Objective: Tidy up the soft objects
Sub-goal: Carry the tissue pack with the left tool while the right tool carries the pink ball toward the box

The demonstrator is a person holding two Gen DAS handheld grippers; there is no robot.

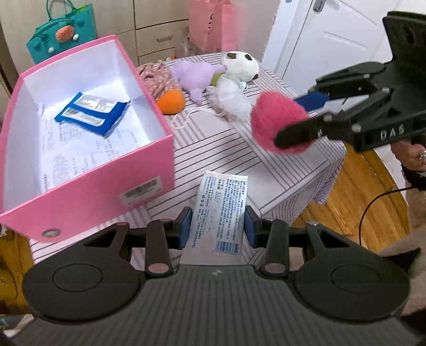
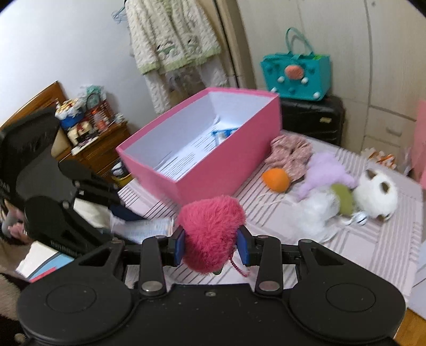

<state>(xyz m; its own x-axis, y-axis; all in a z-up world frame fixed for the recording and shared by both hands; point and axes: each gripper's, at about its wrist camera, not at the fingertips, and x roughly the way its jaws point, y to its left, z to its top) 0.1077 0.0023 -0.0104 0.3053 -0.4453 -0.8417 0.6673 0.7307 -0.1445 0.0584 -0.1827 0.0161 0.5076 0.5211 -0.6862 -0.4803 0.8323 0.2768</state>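
Observation:
My left gripper (image 1: 218, 225) is shut on a white printed packet (image 1: 219, 213), held above the striped table (image 1: 213, 143) just right of the open pink box (image 1: 87, 191). My right gripper (image 2: 213, 246) is shut on a fuzzy pink ball (image 2: 211, 231); in the left wrist view that pink ball (image 1: 277, 119) hangs in the air right of the box. Inside the box lie two blue-edged packets (image 1: 91, 111) on printed paper. On the table beyond rest an orange ball (image 1: 171, 101), a purple plush (image 1: 195, 75), a white plush animal (image 1: 239, 68) and a floral cloth (image 1: 157, 77).
A teal bag (image 2: 295, 73) sits on a black case (image 2: 312, 117) behind the box. A pink bag (image 1: 213, 24) and drawers stand at the back, a white door (image 1: 332, 40) to the right. The table's right edge drops to wooden floor (image 1: 354, 202). A cluttered wooden cabinet (image 2: 93, 143) stands left.

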